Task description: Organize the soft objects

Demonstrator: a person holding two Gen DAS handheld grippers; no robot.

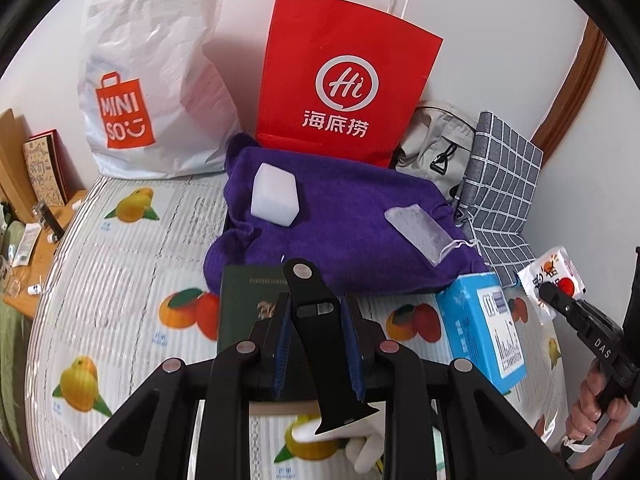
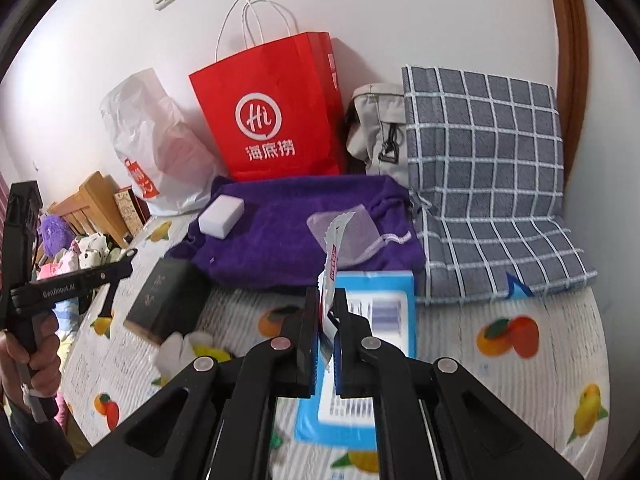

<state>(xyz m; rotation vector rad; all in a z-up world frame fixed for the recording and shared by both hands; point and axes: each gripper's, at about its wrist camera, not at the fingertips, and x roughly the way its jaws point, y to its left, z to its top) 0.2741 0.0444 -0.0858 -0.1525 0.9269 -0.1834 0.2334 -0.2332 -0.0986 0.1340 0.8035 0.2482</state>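
My left gripper (image 1: 316,304) is shut on a black watch strap (image 1: 312,320), held above the fruit-print mat (image 1: 120,264). My right gripper (image 2: 327,300) is shut on a small white and red sachet (image 2: 334,248); the sachet also shows in the left wrist view (image 1: 554,272). A purple towel (image 1: 340,224) lies ahead with a white sponge block (image 1: 275,199) and a sheer pouch (image 1: 420,232) on it. The towel (image 2: 288,232), the sponge (image 2: 221,215) and the pouch (image 2: 356,236) also show in the right wrist view.
A red paper bag (image 1: 344,80), a white Miniso bag (image 1: 148,80), a grey bag (image 1: 436,144) and a checked cushion (image 2: 488,184) stand at the wall. A blue box (image 1: 484,328) and a dark green book (image 1: 244,308) lie on the mat. A wooden shelf (image 1: 36,248) is at the left.
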